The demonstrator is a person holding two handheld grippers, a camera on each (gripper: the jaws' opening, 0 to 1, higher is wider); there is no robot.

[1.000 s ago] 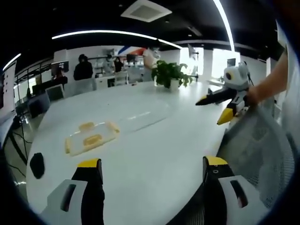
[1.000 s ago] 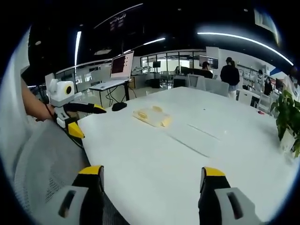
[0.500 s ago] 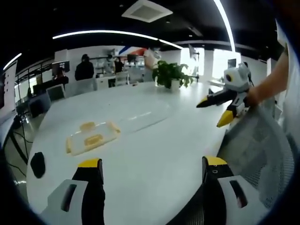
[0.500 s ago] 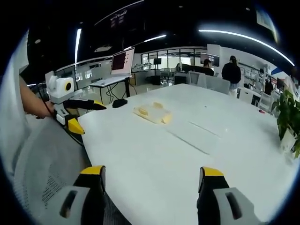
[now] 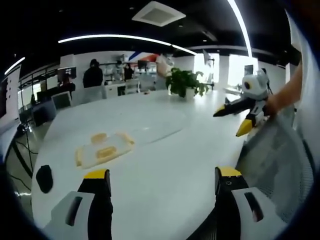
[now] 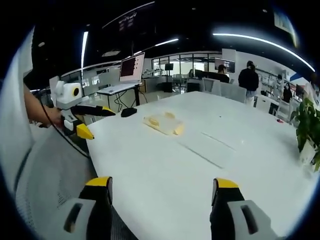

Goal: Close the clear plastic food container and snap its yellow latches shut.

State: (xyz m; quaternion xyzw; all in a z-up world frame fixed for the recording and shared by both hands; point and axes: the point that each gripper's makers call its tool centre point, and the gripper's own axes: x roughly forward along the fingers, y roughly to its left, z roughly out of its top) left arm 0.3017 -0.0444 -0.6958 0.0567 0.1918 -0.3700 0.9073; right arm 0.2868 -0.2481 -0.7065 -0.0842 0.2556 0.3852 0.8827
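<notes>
A clear plastic food container [image 5: 104, 149] with yellow latches lies flat on the white table [image 5: 165, 160], left of centre in the left gripper view. It also lies far ahead as the container [image 6: 163, 123] in the right gripper view. My left gripper [image 5: 159, 181] is open and empty, well short of the container. The right gripper [image 6: 159, 190] is open too, over the table's near edge. Each tool enters the other's view: the right gripper [image 5: 239, 116] held by a hand, and the left gripper [image 6: 94, 120] at the left.
A potted plant [image 5: 184, 82] stands at the far side of the table. A black mouse [image 5: 44, 178] lies near the left edge. A laptop [image 6: 126, 74] sits on a side desk. People stand in the background. A mesh chair back [image 5: 280, 165] is close by.
Both views have shifted slightly with my hands. The container has not moved, and both grippers stay open.
</notes>
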